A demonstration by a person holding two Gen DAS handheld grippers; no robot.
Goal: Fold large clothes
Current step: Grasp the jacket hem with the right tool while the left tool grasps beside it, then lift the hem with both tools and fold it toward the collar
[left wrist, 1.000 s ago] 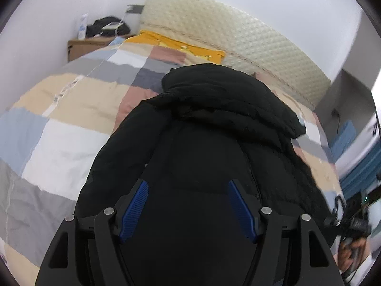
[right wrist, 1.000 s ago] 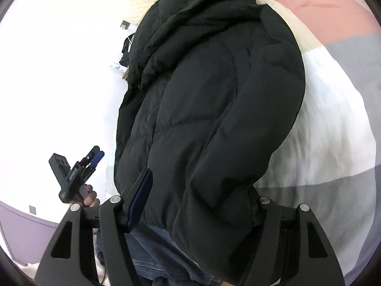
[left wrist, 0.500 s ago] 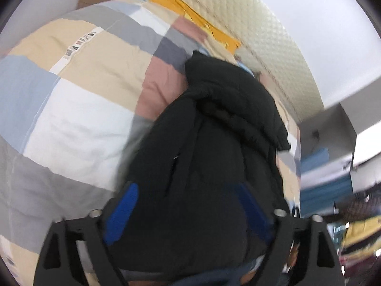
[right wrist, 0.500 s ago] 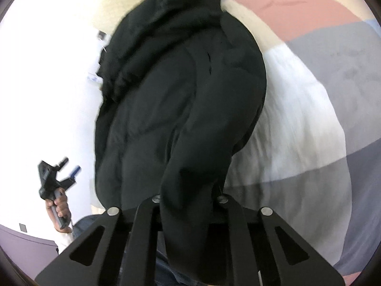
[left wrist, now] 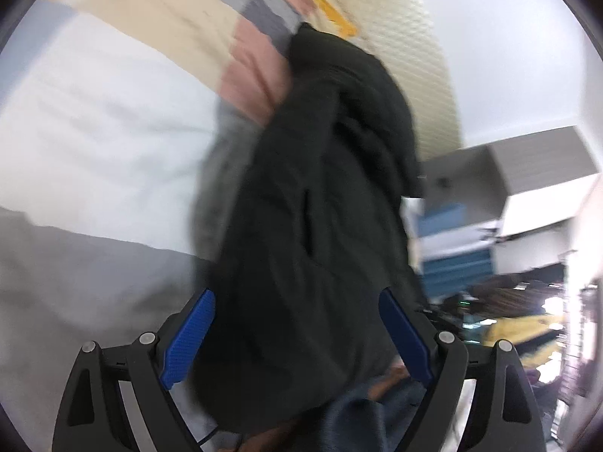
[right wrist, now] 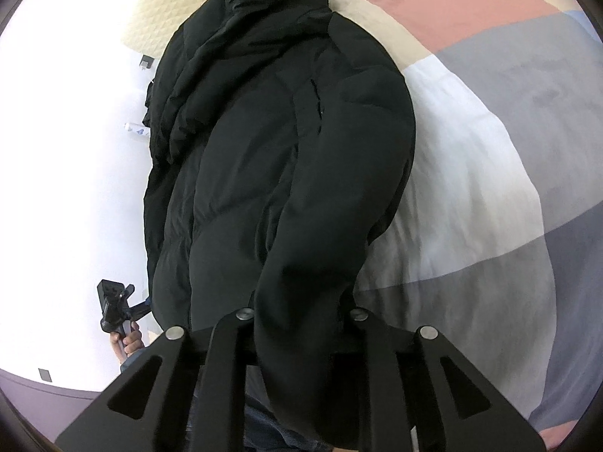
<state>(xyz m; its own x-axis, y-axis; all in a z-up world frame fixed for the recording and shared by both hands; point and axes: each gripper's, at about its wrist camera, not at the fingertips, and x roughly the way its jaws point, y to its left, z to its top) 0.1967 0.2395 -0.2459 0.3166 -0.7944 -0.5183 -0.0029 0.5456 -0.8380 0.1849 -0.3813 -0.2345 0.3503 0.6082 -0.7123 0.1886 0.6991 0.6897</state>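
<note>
A black puffer jacket (right wrist: 286,158) lies lengthwise on a bed covered by a patchwork duvet (right wrist: 471,196) of white, grey, pink and beige blocks. The right gripper (right wrist: 301,324) is clenched on a bunched fold at the jacket's near end. The left gripper (left wrist: 297,335) hovers over the jacket's near end, blue-padded fingers (left wrist: 188,339) spread wide, grasping nothing. A cream quilted headboard (left wrist: 426,56) stands beyond

The black jacket (right wrist: 286,173) was matt, smooth padded cloth. The bed cover (right wrist: 471,196) was soft, slightly creased woven cloth. The headboard (left wrist: 414,56) showed a quilted, dimpled surface. The left gripper (left wrist: 297,331) carried ribbed blue pads (left wrist: 188,339) on matt black plastic.
</note>
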